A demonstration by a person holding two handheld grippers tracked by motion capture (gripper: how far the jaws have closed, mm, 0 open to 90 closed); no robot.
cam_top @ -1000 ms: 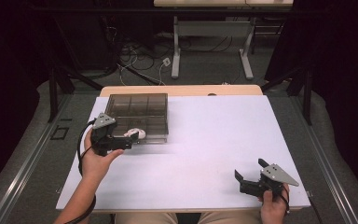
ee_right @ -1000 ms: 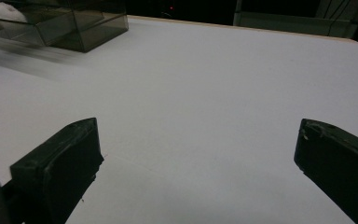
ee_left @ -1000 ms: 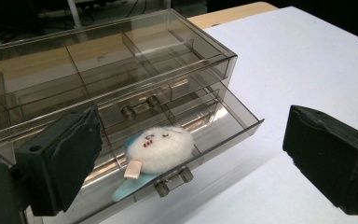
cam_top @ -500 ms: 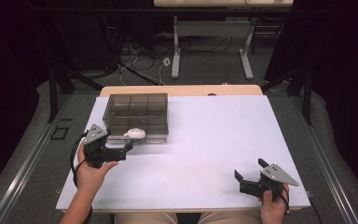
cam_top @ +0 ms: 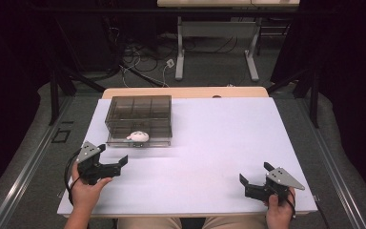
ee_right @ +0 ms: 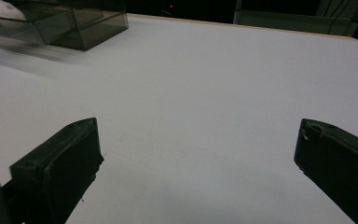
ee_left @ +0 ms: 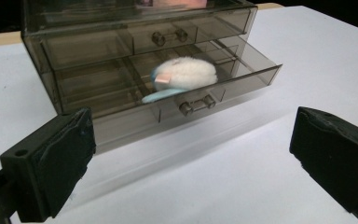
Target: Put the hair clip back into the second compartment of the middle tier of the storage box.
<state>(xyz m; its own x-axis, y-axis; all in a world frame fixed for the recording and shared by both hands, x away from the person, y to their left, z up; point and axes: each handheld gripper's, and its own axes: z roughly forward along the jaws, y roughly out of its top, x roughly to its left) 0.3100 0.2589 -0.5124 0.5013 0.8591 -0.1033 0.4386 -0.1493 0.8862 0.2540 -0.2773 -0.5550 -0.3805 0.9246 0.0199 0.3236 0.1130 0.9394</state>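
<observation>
Nearest me, my right gripper (cam_top: 253, 182) sits at the front right of the white table (cam_top: 219, 143), jaws spread wide with nothing between them but bare tabletop. My left gripper (cam_top: 116, 163) is at the front left, its jaws having just been opening; they now stand fully apart and empty, pointing toward the drawer unit. Just beyond them, well short of touching, the lower drawer (ee_left: 242, 79) of the smoked-plastic drawer organizer (cam_top: 139, 114) stands pulled out. In it lies a fluffy white powder puff (ee_left: 186, 73) with a pale blue edge and a pinkish tab, resting behind the drawer's small handle (ee_left: 196, 104). The upper drawers look pushed in. Past the table's far edge I see cables on the floor.
</observation>
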